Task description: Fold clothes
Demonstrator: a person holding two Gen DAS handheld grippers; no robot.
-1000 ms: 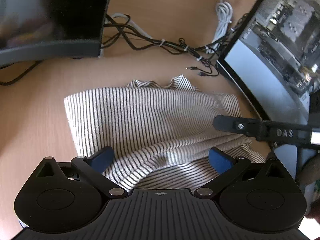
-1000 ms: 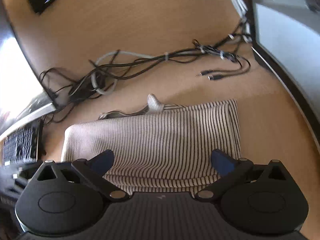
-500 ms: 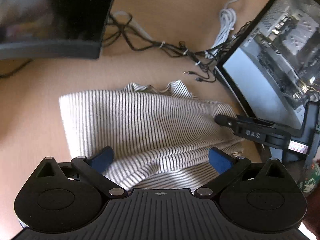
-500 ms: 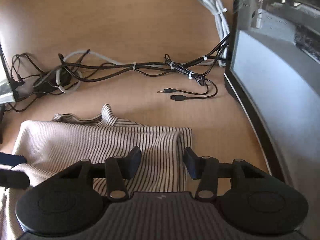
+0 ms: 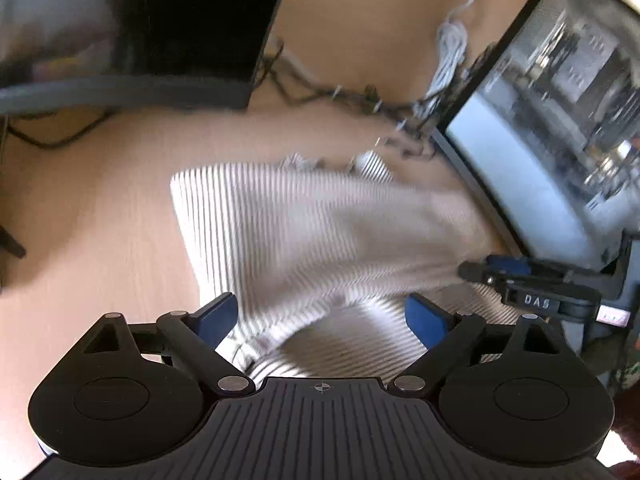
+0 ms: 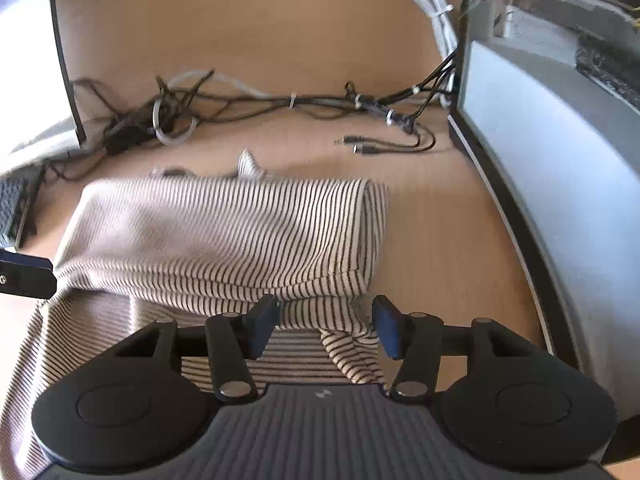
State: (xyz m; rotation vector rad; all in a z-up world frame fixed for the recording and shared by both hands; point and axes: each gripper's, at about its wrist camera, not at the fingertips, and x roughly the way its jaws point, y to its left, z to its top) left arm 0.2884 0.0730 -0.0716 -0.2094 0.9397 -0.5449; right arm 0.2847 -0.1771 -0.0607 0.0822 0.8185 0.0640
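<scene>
The striped top (image 6: 224, 232) lies folded on my desk (image 6: 280, 20) between two monitors, its near edge now lifted. My left gripper (image 5: 322, 316), just narrowing, is open over it; my right gripper (image 6: 324, 326), "DAS" on its finger, reopening slightly, half-closed around a fold, grip unclear.

Bare table (image 6: 432, 248) lies open right of the striped garment (image 6: 224, 232), up to a monitor (image 6: 560, 200) walling the right side. Tangled cables (image 6: 280, 102) block the far edge; another monitor (image 5: 140, 24) closes the far left.
</scene>
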